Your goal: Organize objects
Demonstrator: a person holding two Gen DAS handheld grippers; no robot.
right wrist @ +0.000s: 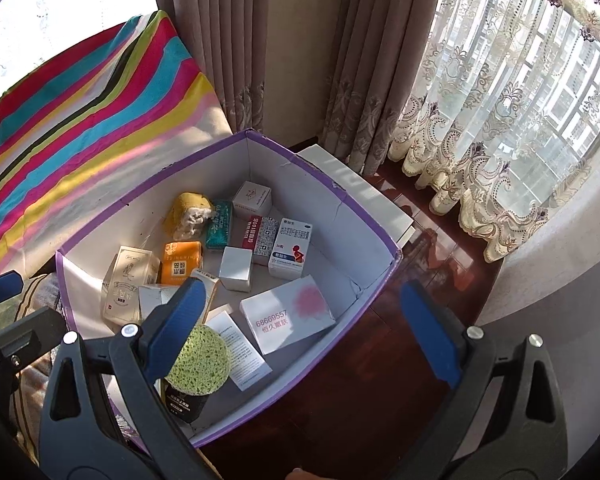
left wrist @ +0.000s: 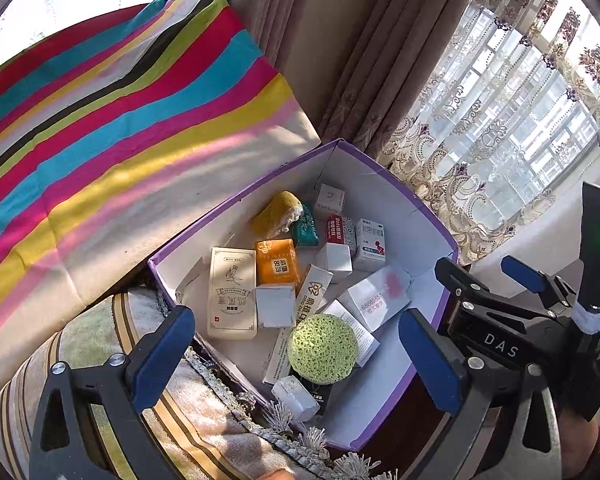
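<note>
1. A purple-edged cardboard box (right wrist: pixel 352 204) with white inner walls holds the things being sorted; it sits partly on a dark wooden floor (right wrist: pixel 364 392) and against a fringed striped cushion (left wrist: pixel 204 396).
2. On top of the pile at the near end lies a round green sponge (left wrist: pixel 323 349), resting on a black packet (right wrist: pixel 184 400) and just beside a white leaflet-covered carton (right wrist: pixel 240 350).
3. Around it lie a cream upright-printed carton (left wrist: pixel 232 293), an orange packet (left wrist: pixel 277 261), a plain silver-white box (right wrist: pixel 237 269) and a larger white box with a pink blot and red digits (right wrist: pixel 287 319).
4. Further in are a yellow sponge piece (right wrist: pixel 188 212), a green packet (right wrist: pixel 219 225), a red-and-white carton (right wrist: pixel 253 232), a blue-and-white medicine box (right wrist: pixel 291 248) and a small white cube box (right wrist: pixel 253 197) near the far corner.
5. The left tool (left wrist: pixel 296 364) hovers above the box's near end, its blue-padded fingers wide apart and holding nothing; the green sponge shows between them.
6. The right tool (right wrist: pixel 300 328) hovers over the box's near right side, also spread wide and empty; its left finger (right wrist: pixel 176 328) covers part of the green sponge and a gold-edged carton in the right wrist view.
7. Left of the box, a striped multicoloured cloth (left wrist: pixel 120 120) is draped over a raised surface.
8. Behind stand brown curtains (right wrist: pixel 268 60), a lace curtain (right wrist: pixel 500 120) over a window, and a flat white slab (right wrist: pixel 364 192) just past the box's far wall.
</note>
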